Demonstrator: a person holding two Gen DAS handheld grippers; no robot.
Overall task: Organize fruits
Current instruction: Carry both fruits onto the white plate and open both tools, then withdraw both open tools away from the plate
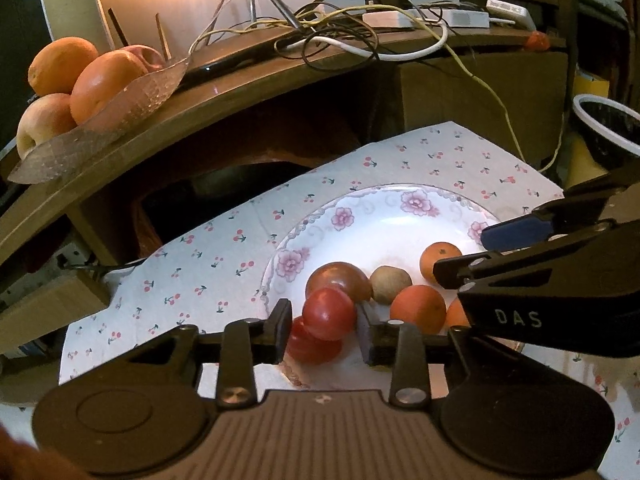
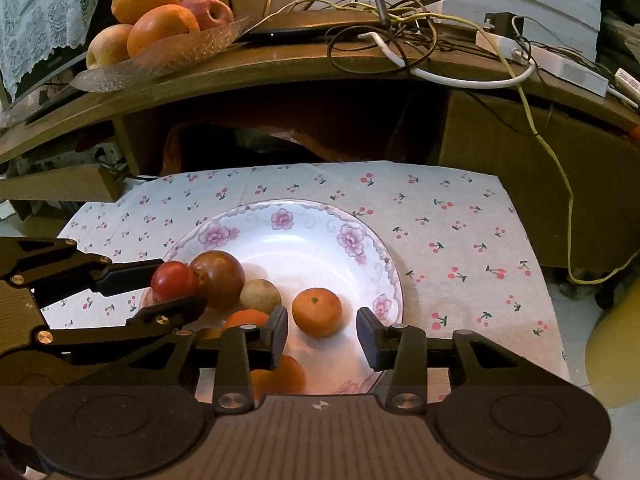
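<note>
A white flowered plate (image 1: 400, 236) (image 2: 304, 248) on a cherry-print cloth holds red tomatoes, a dark red-brown fruit (image 1: 340, 280) (image 2: 220, 276), a small brown fruit (image 1: 390, 283) (image 2: 260, 295) and several tangerines. My left gripper (image 1: 325, 330) (image 2: 168, 284) is open, its fingers on either side of a red tomato (image 1: 329, 313) (image 2: 174, 280); a second tomato (image 1: 312, 346) lies below it. My right gripper (image 2: 322, 334) (image 1: 472, 252) is open, with a tangerine (image 2: 317, 312) (image 1: 440, 261) between and just beyond its fingertips.
A glass dish (image 1: 100, 128) (image 2: 168, 56) with oranges and apples stands on a wooden shelf (image 1: 240, 96) (image 2: 320, 68) behind the plate, beside tangled cables (image 1: 352, 28) (image 2: 400, 28). A dark bowl (image 1: 608, 128) is at the right. More tangerines (image 1: 418, 308) (image 2: 276, 376) lie near the plate's front.
</note>
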